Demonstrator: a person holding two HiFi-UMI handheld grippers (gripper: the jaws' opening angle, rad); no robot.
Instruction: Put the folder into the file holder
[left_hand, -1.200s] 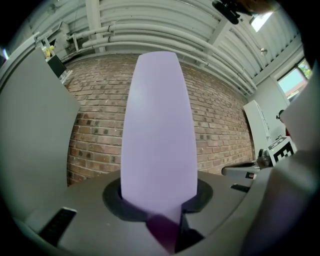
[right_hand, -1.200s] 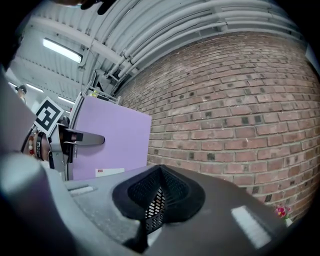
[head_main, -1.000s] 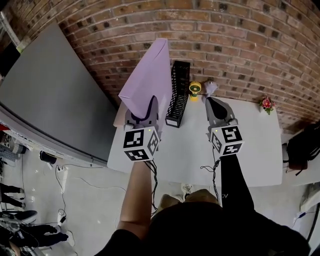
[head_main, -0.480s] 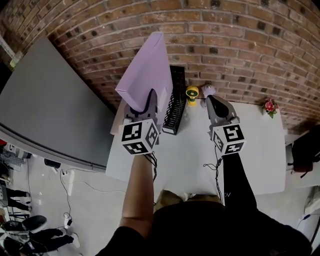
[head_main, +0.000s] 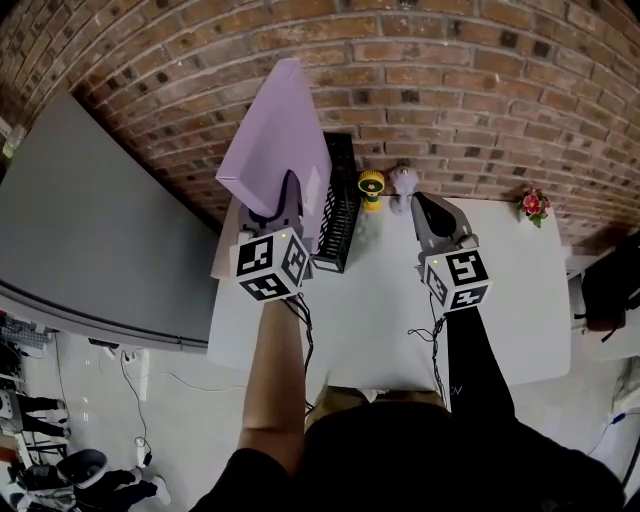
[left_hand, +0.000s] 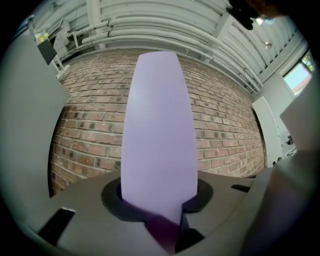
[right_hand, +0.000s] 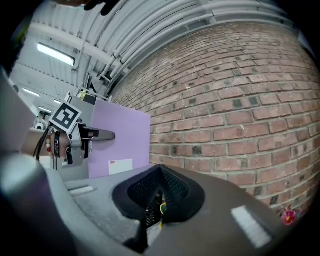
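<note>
A pale purple folder (head_main: 272, 140) stands upright in the air in front of the brick wall, with my left gripper (head_main: 289, 196) shut on its lower edge. From the left gripper view the folder (left_hand: 159, 135) rises out from between the pads of that gripper (left_hand: 167, 222). The black mesh file holder (head_main: 338, 205) stands on the white table (head_main: 520, 300) just right of the folder, whose lower corner overlaps the holder's left side. My right gripper (head_main: 428, 208) hovers right of the holder, shut with nothing in it. The right gripper view shows the folder (right_hand: 122, 137) and the left gripper (right_hand: 100, 135).
A yellow object (head_main: 372, 185) and a small grey one (head_main: 402, 182) sit by the wall behind the holder. A little potted flower (head_main: 531, 203) stands at the table's far right. A large grey board (head_main: 90, 210) leans at the left, beside the table.
My left gripper has carried the folder a little higher and toward the wall, closer over the file holder. The right gripper has kept its place.
</note>
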